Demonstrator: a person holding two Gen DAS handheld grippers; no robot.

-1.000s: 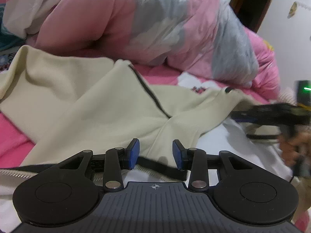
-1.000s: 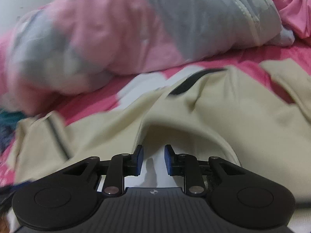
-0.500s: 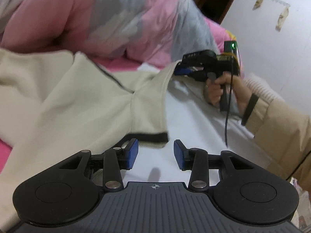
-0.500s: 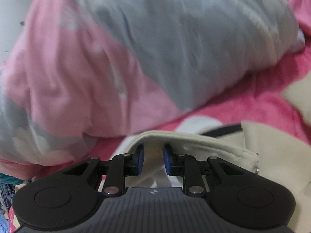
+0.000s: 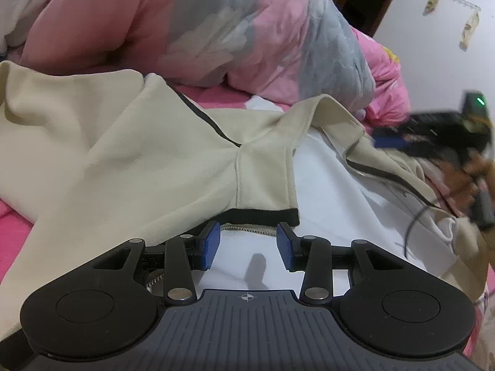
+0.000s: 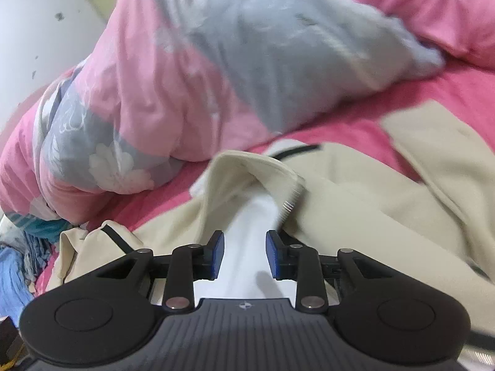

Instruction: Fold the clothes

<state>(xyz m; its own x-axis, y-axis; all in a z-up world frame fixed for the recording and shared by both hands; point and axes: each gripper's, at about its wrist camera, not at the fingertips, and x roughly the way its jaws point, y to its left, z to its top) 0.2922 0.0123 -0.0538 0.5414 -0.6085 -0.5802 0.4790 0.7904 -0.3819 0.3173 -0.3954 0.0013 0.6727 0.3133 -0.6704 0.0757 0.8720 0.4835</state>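
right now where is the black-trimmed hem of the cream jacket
In the left wrist view the black-trimmed hem lies low in the centre, just beyond the open left gripper, on the cream jacket over its white lining.

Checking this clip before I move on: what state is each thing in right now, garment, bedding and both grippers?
Cream jacket: spread on the bed, front open, white lining showing, one flap folded over.
Zipper: undone.
Quilt: bunched in a heap behind the jacket.
Left gripper: open, nothing between the pads.
Right gripper: open over the lining, jaws have just been opening, nothing gripped.
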